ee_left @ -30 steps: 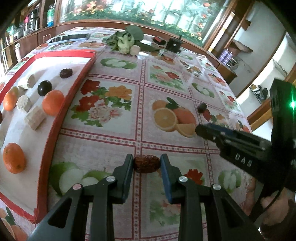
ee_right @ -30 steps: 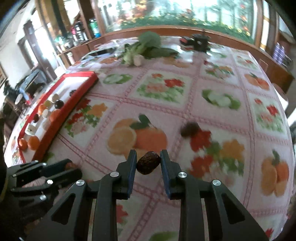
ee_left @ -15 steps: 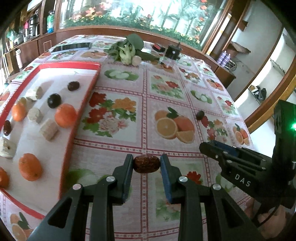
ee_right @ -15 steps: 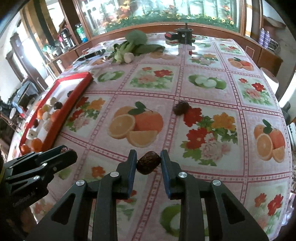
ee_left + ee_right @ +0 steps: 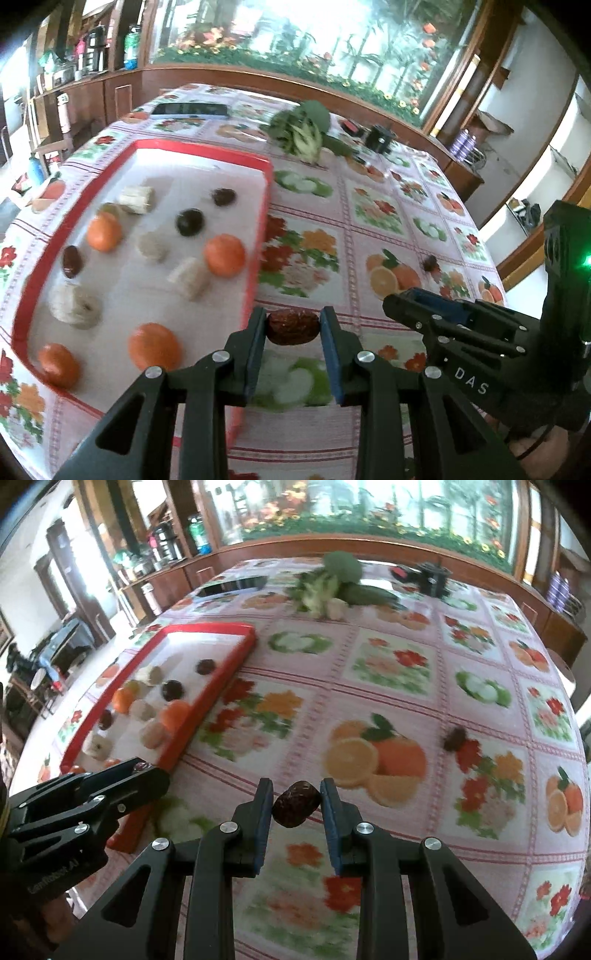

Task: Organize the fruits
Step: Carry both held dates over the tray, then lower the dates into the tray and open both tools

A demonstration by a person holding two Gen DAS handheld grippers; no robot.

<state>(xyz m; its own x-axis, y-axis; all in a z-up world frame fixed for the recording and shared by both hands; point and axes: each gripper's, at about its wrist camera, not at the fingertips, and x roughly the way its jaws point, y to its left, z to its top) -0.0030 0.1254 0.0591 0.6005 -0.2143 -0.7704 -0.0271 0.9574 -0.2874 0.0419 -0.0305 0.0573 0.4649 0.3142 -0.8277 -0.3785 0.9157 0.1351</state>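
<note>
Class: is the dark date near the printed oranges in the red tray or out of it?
Out. The date lies on the tablecloth, well apart from the tray.

1. We see the tray [image 5: 199, 153] on the table's [image 5: 369, 236] left half; on it lie oranges [image 5: 224, 255], dates [image 5: 72, 261] and cut pieces [image 5: 190, 277], all apart.
2. Behind the tray lies a phone [image 5: 190, 109]; to its right, greens [image 5: 303, 129]; further right, a box [image 5: 380, 138].
3. A loose date [image 5: 455, 737] lies on the table's right half, well apart from the tray.
4. The left gripper [image 5: 293, 326] hangs by the tray's near right corner with a date [image 5: 293, 327] between its pads; the right gripper [image 5: 296, 804] is to its right, likewise with a date [image 5: 296, 804].
</note>
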